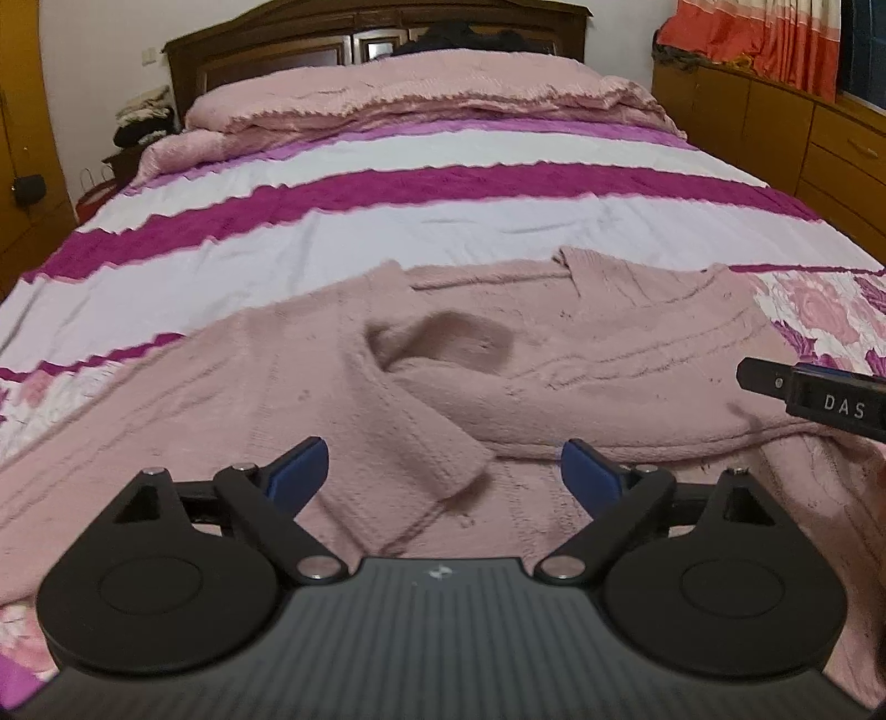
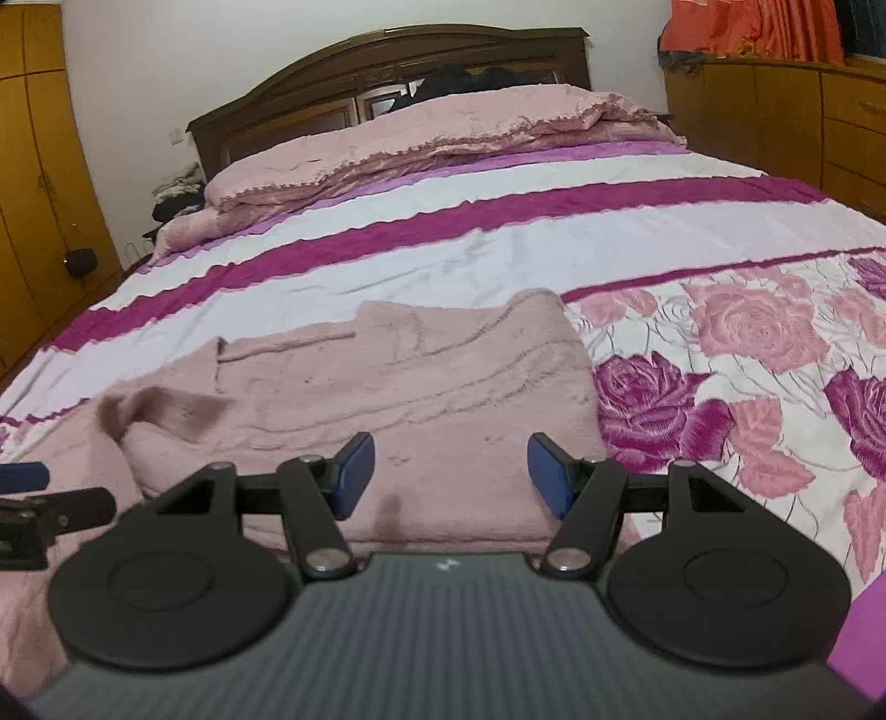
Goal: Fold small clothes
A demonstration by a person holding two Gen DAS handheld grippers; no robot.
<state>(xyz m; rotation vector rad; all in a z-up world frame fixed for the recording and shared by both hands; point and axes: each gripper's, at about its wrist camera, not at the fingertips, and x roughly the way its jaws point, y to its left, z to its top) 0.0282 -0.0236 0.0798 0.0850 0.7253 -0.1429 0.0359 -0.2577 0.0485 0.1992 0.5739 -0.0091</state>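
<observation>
Nearest in each wrist view is 1 gripper with 2 blue-padded fingers. The left gripper (image 1: pixel 443 476) stands wide, with nothing between its pads, over a sleeve of the pink sweater (image 1: pixel 581 360). The right gripper (image 2: pixel 449 471) stands moderately apart, also empty, above the sweater's (image 2: pixel 387 387) smoother side panel.

There is 1 garment: the fuzzy pink sweater lies spread across the near part of the bed (image 1: pixel 387 232), on the striped and rose-printed bedspread (image 2: pixel 747 343).

The left view shows the sweater's neck opening and a sleeve laid diagonally toward the camera, and the right gripper's finger poking in at the right edge. The right view shows the sweater's right edge against the rose print, a blurred brownish fold at its left, and the left gripper's blue tip at the left edge.

Farther off, 1 folded pink blanket (image 2: pixel 443 138) lies across the head of the bed, below 1 dark wooden headboard (image 2: pixel 387 66). Wooden cabinets (image 1: pixel 775 127) flank the bed; their doors and drawers are closed, so contents cannot be told. Orange fabric (image 1: pixel 747 39) hangs above the right cabinet.
</observation>
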